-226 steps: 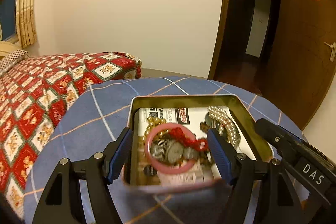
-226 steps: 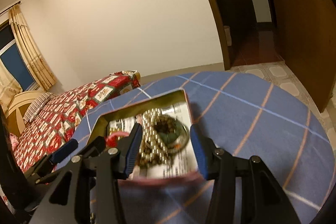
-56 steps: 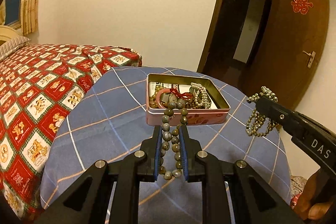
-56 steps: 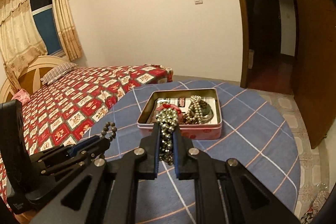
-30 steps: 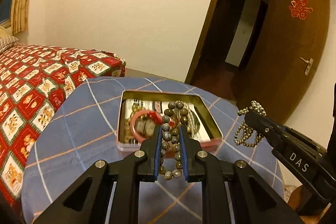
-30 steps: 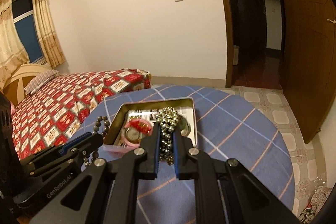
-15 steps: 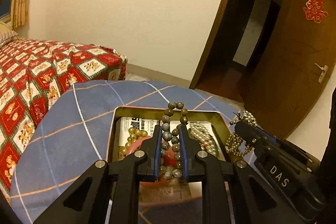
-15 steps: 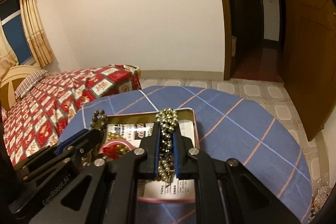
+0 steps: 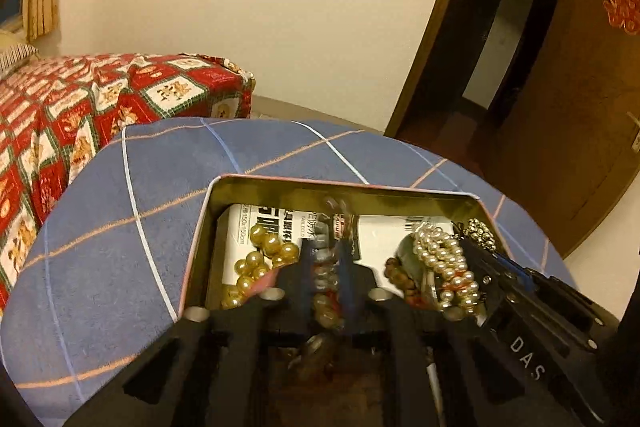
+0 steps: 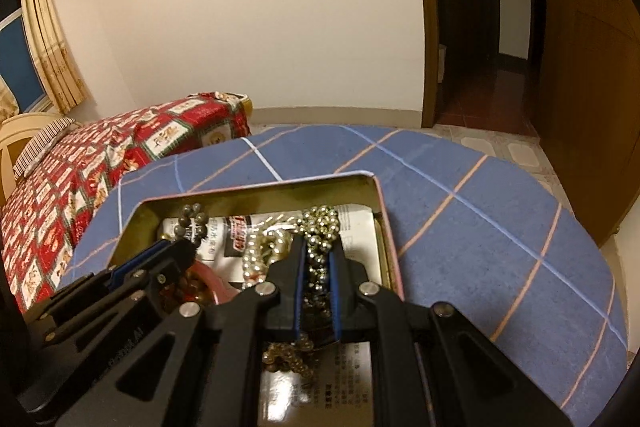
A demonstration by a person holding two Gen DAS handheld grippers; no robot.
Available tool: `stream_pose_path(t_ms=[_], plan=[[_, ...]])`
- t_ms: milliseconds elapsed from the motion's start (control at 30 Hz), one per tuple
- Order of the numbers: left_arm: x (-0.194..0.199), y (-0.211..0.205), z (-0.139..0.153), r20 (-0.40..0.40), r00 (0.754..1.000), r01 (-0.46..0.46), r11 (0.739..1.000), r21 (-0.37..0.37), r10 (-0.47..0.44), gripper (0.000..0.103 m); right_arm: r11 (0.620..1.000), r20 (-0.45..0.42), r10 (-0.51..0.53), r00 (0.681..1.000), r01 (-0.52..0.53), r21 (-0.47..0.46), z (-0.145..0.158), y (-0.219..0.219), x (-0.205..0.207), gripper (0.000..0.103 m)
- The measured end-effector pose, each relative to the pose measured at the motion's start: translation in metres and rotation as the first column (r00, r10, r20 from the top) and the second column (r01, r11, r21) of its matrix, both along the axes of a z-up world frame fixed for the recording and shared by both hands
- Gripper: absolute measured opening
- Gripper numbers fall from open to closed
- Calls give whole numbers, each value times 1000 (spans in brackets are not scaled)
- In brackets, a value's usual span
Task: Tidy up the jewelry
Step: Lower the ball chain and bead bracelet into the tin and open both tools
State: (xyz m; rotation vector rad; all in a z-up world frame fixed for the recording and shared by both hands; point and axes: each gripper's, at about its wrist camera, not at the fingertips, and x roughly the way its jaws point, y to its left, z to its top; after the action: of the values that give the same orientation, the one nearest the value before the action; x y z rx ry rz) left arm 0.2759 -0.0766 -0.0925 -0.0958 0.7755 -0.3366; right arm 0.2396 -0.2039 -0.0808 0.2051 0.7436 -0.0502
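An open tin [image 9: 340, 183] with a gold inside sits on the blue checked table [image 9: 140, 227]. My left gripper [image 9: 325, 251] hangs over the tin's middle, jaws closing, pads pressing a blurred grey bead bracelet [image 9: 320, 277] that dangles into the tin. My right gripper [image 10: 316, 247] is shut on a strand of small silver beads [image 10: 320, 223] over the right half of the tin [image 10: 260, 187]. Each gripper shows in the other's view: the right one [image 9: 480, 247] at the tin's right, the left one [image 10: 188, 247] with dark beads [image 10: 191, 217] above its tip.
Inside the tin lie printed paper [image 9: 384, 239], gold beads [image 9: 260, 255], a pearl bracelet [image 9: 440, 259] and a pink bangle [image 10: 208, 279]. A bed with a red quilt [image 10: 120, 147] stands left of the table. A wooden door [image 9: 580, 107] and a dark doorway are at the right.
Both grippers have come forward and down over the tin with their strands still held. The tin fills more of each view, and the beads now hang inside it.
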Motion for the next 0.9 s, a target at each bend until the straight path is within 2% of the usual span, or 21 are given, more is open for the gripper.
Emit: stream_pose_path(t_ms=[133, 233, 300, 333, 367, 467, 500, 533, 567, 633, 700, 900], plan=[[0, -2, -1, 14, 1000, -1, 1000, 7, 1, 9, 998, 6, 9, 1000, -9, -59, -3, 4, 1, 13], [1, 0, -3, 30, 999, -24, 1000, 12, 24, 9, 998, 14, 27, 1000, -26, -56, -3, 3, 0, 14], [1, -1, -3, 32, 999, -24, 999, 23, 23, 12, 999, 20, 34, 999, -33, -41, -3, 2, 0, 16], [1, -2, -2, 31, 999, -24, 999, 27, 23, 18, 999, 26, 38, 999, -38, -28, -3, 0, -1, 18], [1, -2, -1, 28, 999, -25, 999, 31, 24, 26, 999, 34, 41, 999, -40, -19, -3, -1, -1, 30], [-5, 1, 10, 38, 998, -50, 997, 55, 48, 32, 998, 71, 42, 997, -45, 44, 3, -8, -9, 42], [-7, 4, 13, 47, 997, -56, 997, 51, 53, 35, 997, 79, 38, 996, -43, 62, 3, -9, -9, 50], [-9, 7, 16, 54, 997, -64, 997, 48, 61, 47, 995, 97, 31, 995, -40, 94, 6, -13, -11, 52], [-11, 11, 20, 56, 995, -80, 995, 52, 78, 62, 992, 108, 20, 994, -34, 123, 7, -16, -12, 61], [-14, 18, 24, 62, 992, -109, 993, 46, 106, 76, 984, 126, -9, 992, -14, 178, 11, -24, -18, 67], [-17, 23, 26, 65, 991, -118, 992, 36, 116, 76, 979, 132, -6, 991, -21, 204, 14, -23, -22, 74], [-33, 23, 31, 75, 990, -126, 988, 93, 119, 76, 992, 135, -49, 990, 32, 126, 24, -11, -44, 88]])
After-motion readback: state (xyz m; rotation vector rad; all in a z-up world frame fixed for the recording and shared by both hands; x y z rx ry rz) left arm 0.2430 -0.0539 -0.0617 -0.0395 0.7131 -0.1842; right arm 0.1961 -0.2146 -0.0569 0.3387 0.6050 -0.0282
